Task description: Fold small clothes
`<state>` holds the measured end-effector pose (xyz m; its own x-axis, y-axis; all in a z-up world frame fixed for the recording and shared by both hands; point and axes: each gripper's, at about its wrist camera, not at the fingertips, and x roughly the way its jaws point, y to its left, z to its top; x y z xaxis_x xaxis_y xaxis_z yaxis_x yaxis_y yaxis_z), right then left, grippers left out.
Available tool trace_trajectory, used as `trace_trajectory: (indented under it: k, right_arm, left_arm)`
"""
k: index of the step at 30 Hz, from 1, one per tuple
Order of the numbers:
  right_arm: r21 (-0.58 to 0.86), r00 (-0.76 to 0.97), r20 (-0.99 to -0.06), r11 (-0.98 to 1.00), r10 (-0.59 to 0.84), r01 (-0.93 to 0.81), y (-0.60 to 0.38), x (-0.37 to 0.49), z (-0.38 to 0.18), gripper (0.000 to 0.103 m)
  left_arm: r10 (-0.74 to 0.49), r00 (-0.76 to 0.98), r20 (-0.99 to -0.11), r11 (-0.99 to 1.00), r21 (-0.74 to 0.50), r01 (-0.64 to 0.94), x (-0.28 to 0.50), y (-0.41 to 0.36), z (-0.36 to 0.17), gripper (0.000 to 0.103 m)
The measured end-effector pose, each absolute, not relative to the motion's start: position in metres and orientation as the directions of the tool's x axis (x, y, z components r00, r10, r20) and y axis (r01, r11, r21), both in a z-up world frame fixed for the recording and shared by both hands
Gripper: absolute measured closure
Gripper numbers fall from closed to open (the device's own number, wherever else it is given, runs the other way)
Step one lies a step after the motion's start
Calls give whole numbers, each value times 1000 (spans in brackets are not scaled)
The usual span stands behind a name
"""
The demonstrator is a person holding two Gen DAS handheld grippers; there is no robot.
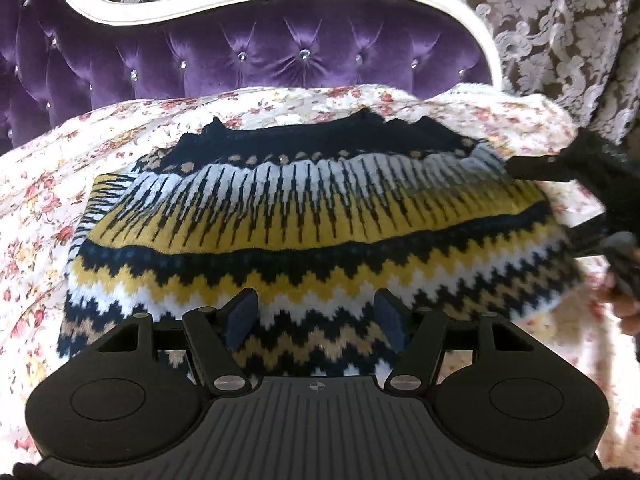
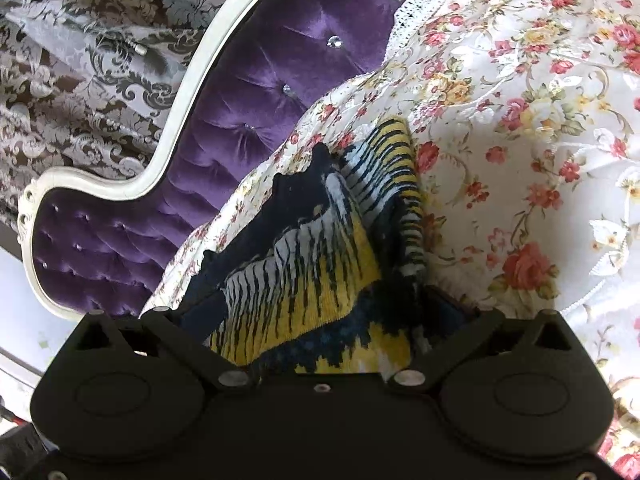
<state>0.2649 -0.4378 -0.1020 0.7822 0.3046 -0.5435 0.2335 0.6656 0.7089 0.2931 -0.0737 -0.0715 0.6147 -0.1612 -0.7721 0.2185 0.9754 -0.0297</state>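
The left gripper (image 1: 316, 316) fingers stand apart over the sweater (image 1: 312, 216); the right gripper's (image 2: 320, 320) fingers, tips hidden, seemingly clamp its edge.

Knitted garment (image 1: 312, 216), folded, patterned in navy, white, mustard and tan zigzag bands, lying flat on a rose-print floral bedspread (image 1: 48, 184). Left tongs (image 1: 316, 312) over its near edge, blue pads apart, nothing pinched between them. Right tongs (image 1: 516, 170) enter from the right, tips at the garment's far right corner; grip unclear. Behind: purple tufted headboard (image 1: 248, 56) with white frame, damask curtain (image 1: 552, 40).
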Motion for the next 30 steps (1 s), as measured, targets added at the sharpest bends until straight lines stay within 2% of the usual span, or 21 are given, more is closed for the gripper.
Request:
trace_trajectory:
  k: [3,6,10,13,18,27,29,30]
  right_arm:
    - [692,782,-545,689,303,215,-435,265,-102,0]
    - [699,790,-532,684,304,208,-437,263,-103,0]
    - [721,804,-509,662,307,204,-440,261,-105,0]
    - [723,805,-507,660,307,203,-440,261,-105,0]
    - [712,804,-514,671,298,207,-438,261,-104,0]
    - [703,794,-522,684,311,194,-438,264,-103,0]
    - [707,789,-527,677,315,203,-440,264,-103,5]
    - [707,786,-533,675,312,211,-442,264,-103,16]
  left_arm:
    - [-143,571,-809,982,-42,186,303,-72,-85,40]
    - [-127,585,-801,977,0,212,301,-77,-86,40]
    - [-148,568,-809,978,-36,203,304,-72,-79,41]
    - [-177,580,-795,978,-75,195,313,-69,-66,41]
    - [-152,621,-769,986,-75,148,343,-69,-47,41]
    - [-85,567,-819,994,-32,102,381,-78,-78,40]
    - [-79,584,-808,993,-10,120,379,-81,-81,39]
    - [-76,587,-806,992,-3,124,379,-82,-81,39]
